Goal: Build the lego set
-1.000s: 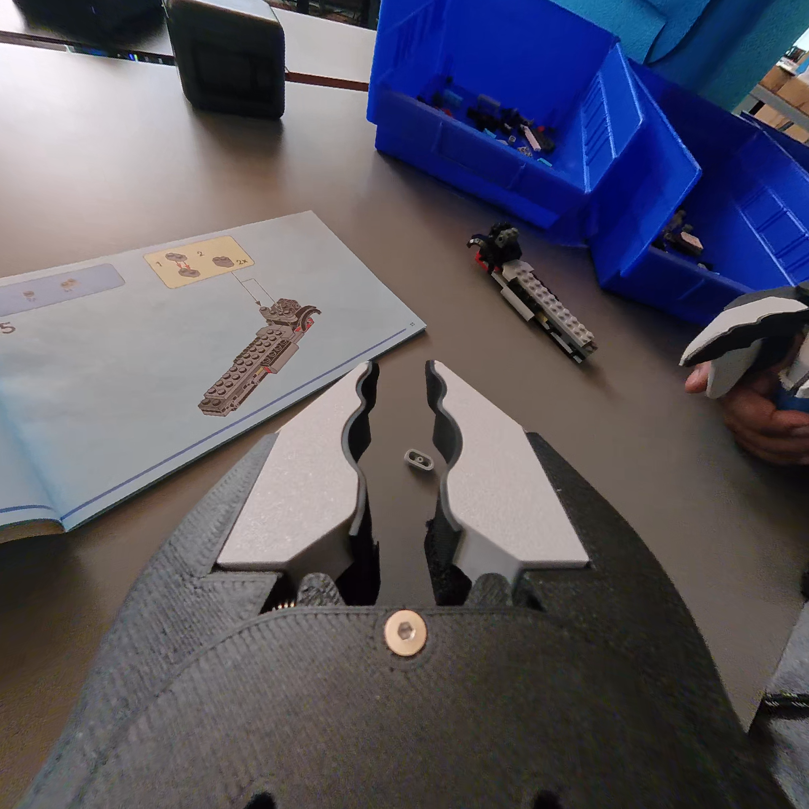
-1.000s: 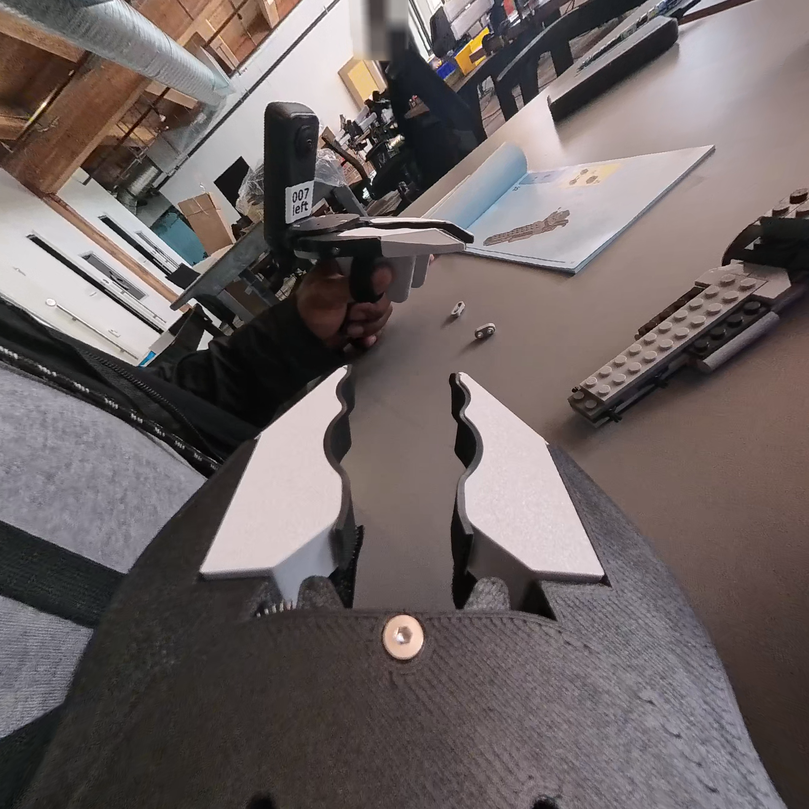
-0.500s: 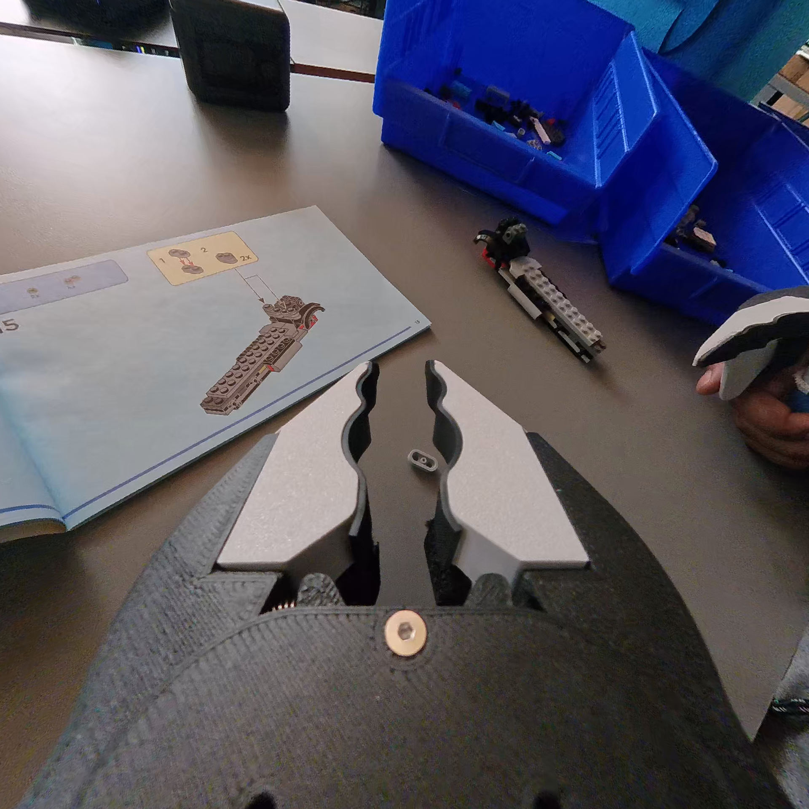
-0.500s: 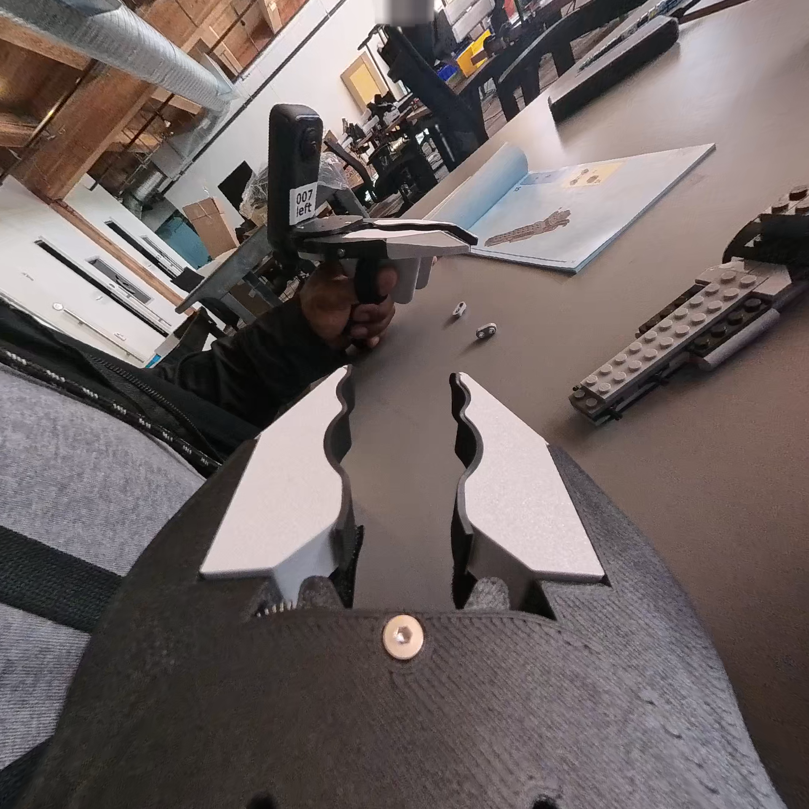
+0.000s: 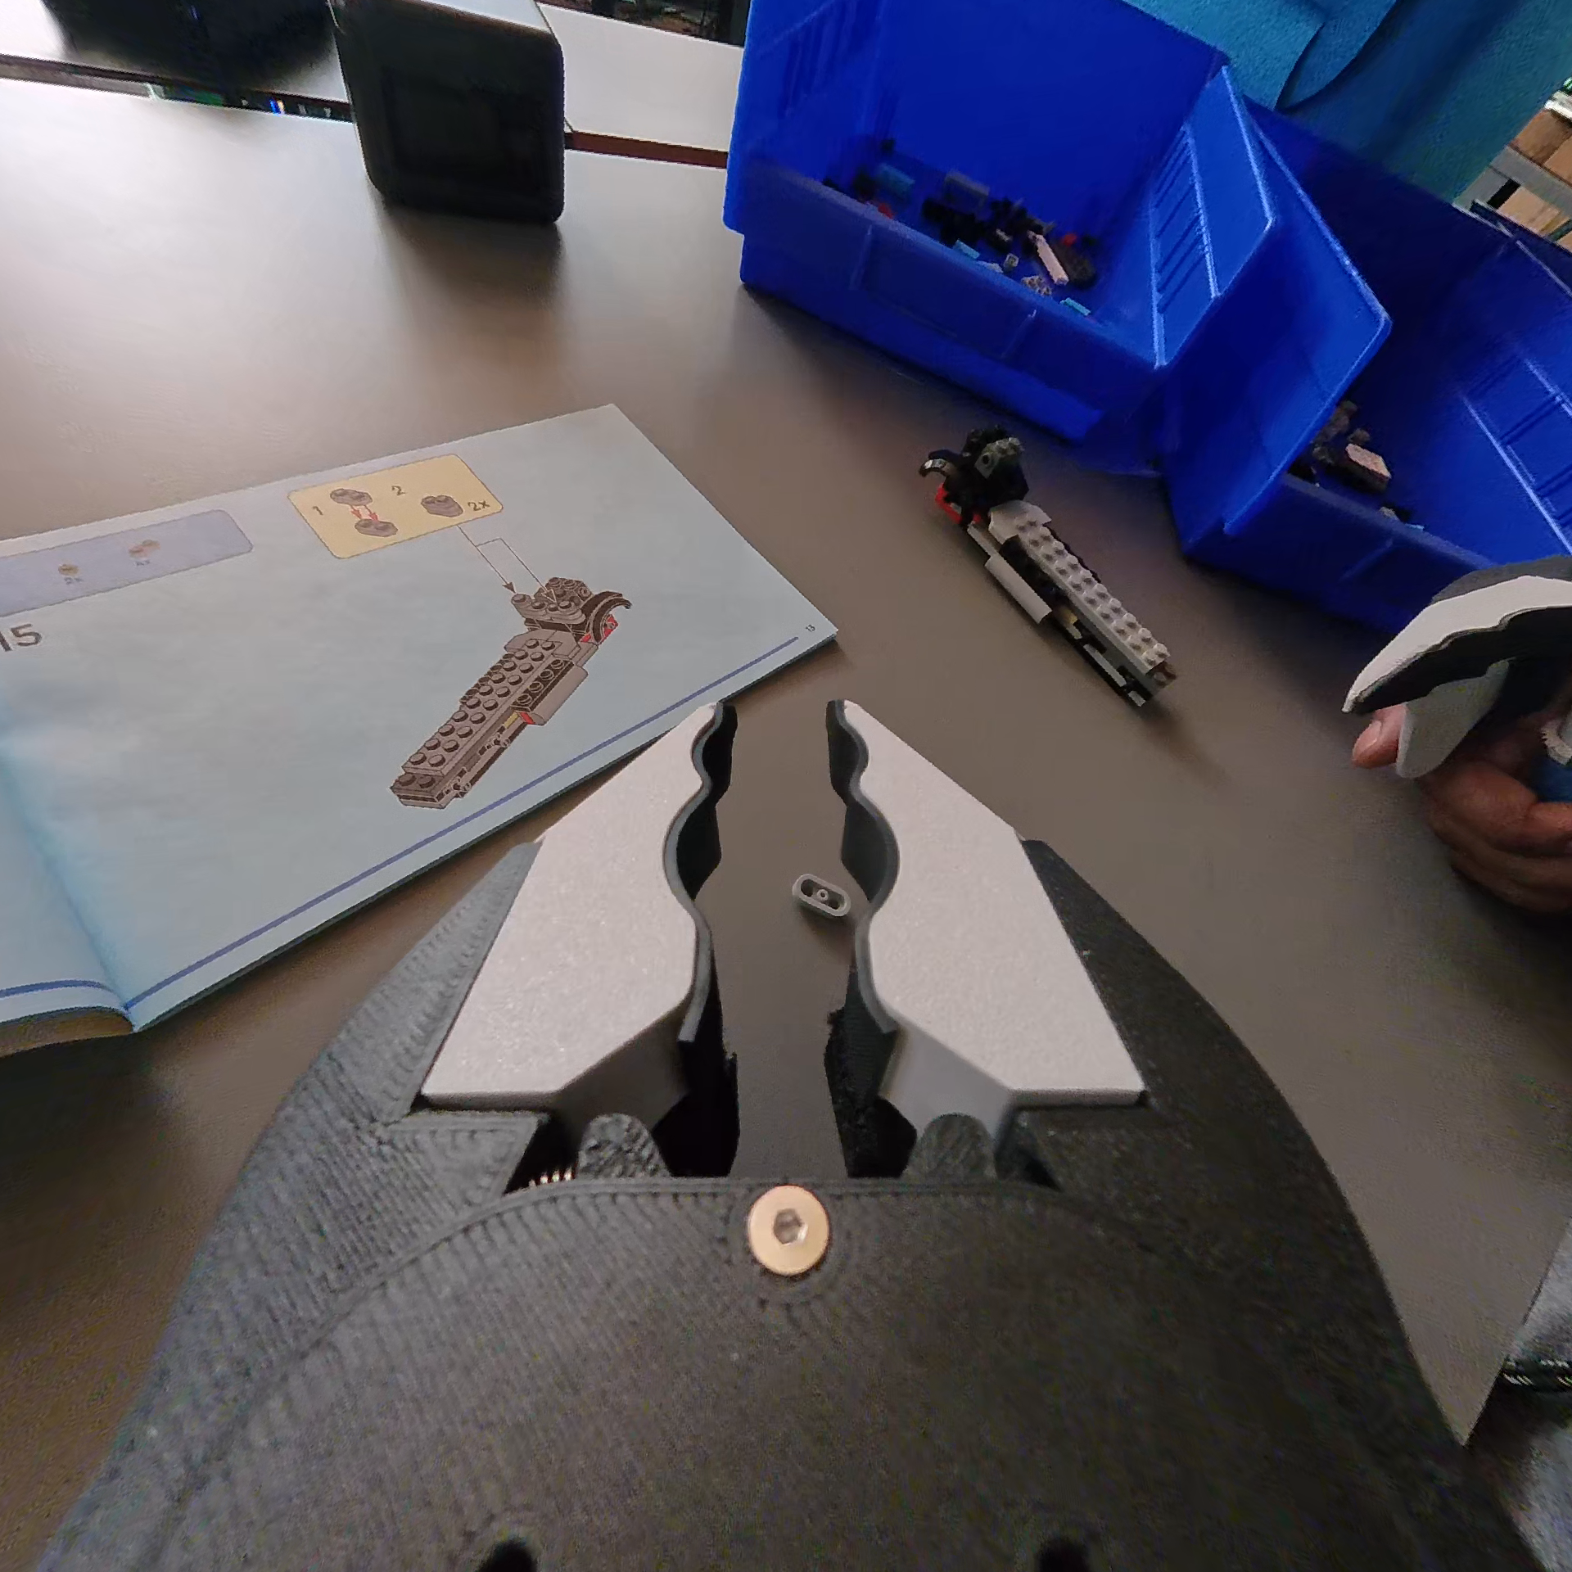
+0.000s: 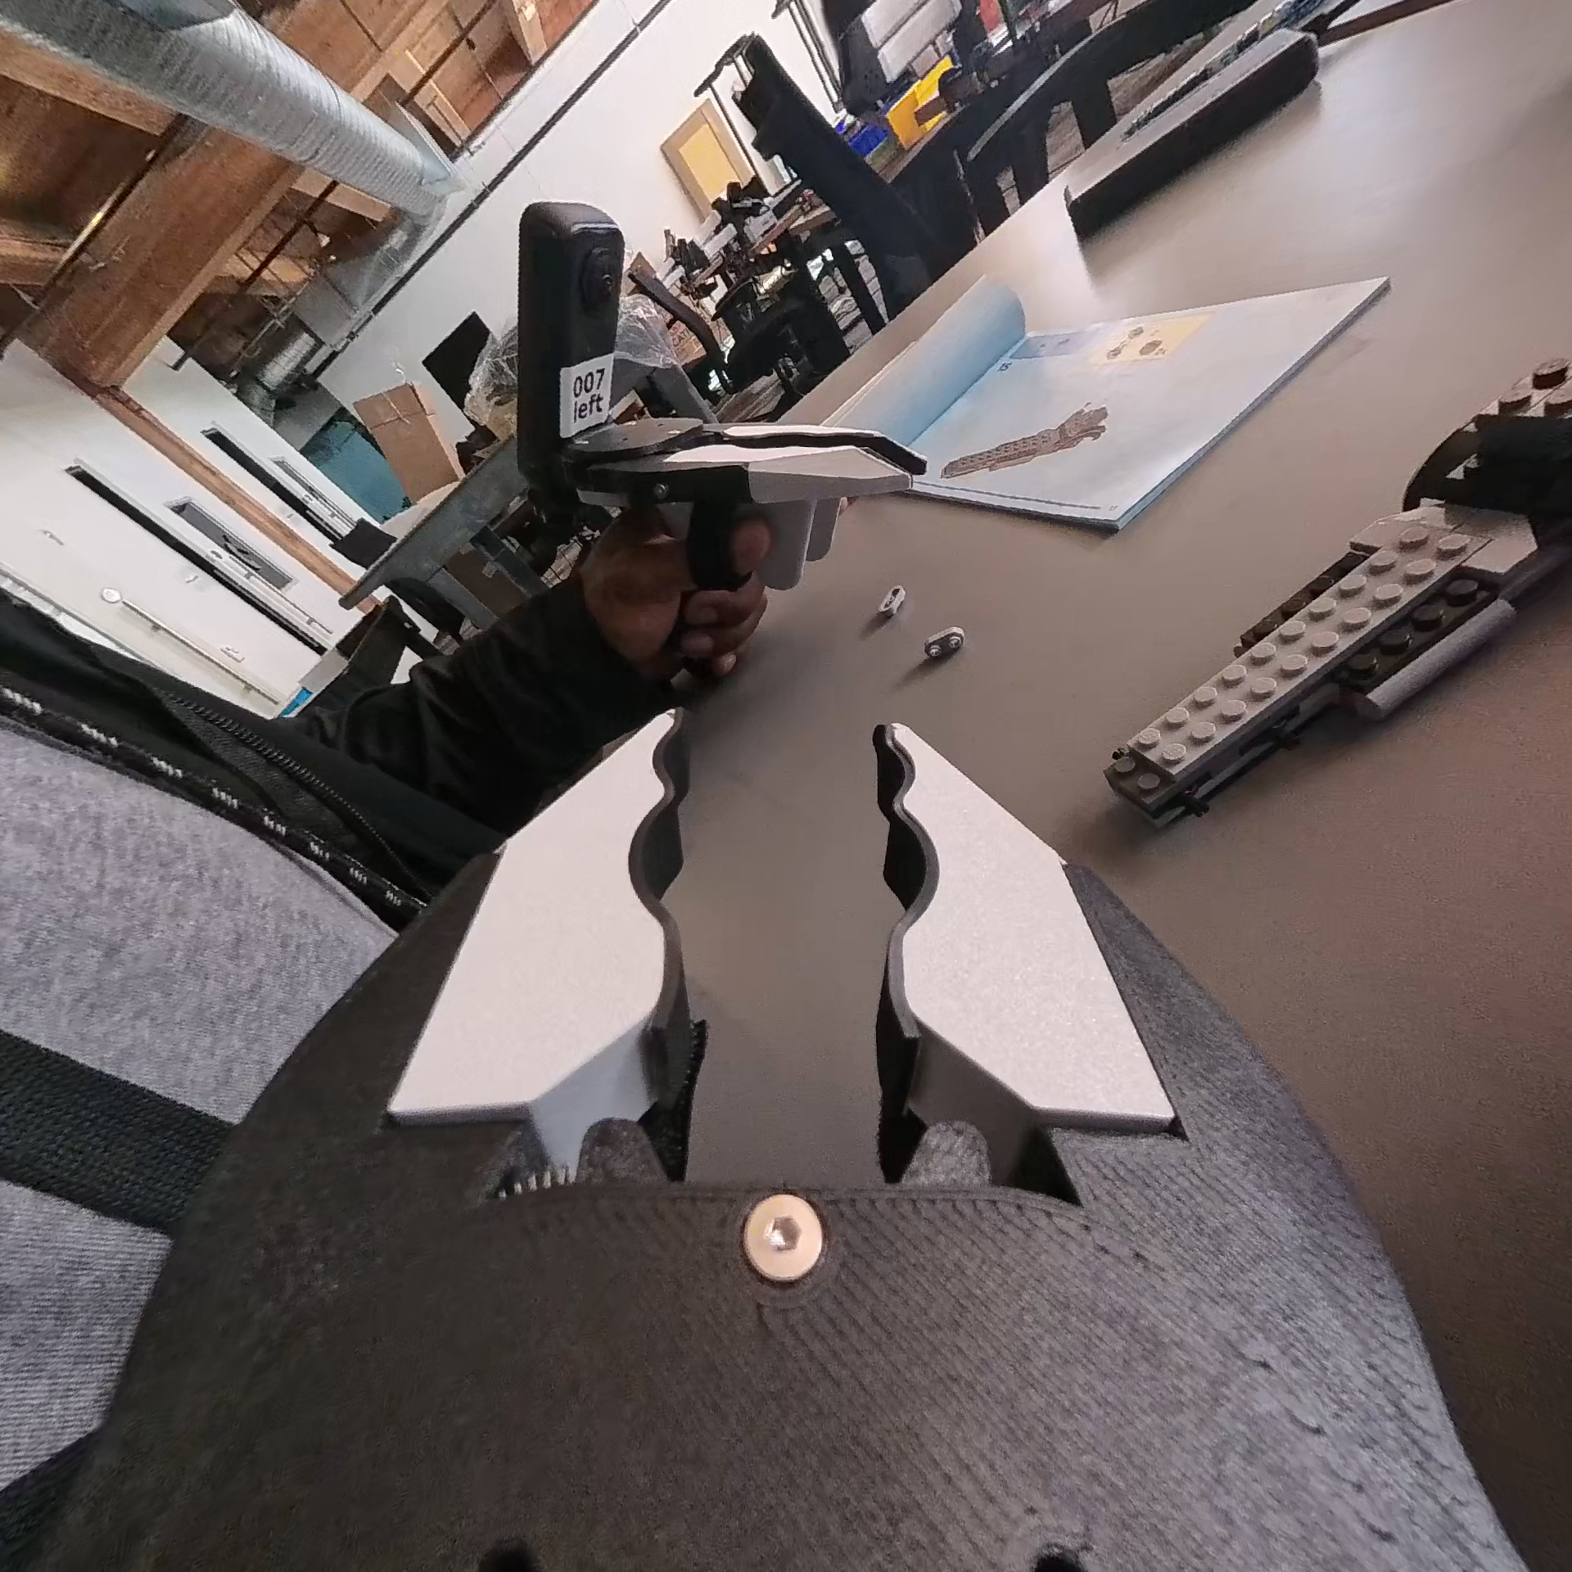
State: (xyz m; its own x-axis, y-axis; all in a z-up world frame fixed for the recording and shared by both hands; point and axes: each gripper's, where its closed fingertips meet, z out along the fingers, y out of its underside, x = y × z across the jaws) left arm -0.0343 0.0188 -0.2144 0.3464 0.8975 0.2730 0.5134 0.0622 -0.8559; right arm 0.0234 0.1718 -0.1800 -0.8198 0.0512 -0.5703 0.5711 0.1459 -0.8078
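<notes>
Behind, blue bins (image 5: 978,281) holding loose lego pieces (image 5: 987,217).

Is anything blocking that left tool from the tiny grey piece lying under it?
Nothing visible. The small grey piece lies on the bare table in the gap of the open left tool, close to one finger. The booklet and the half-built model lie well off to the sides.

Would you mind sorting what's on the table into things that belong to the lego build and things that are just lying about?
Belongs to the build:
- half-built lego model
- small grey piece between the open left tongs
- second small piece
- open instruction booklet
- two blue parts bins
- open right tongs

Just lying about:
- black box
- flat dark case
</notes>
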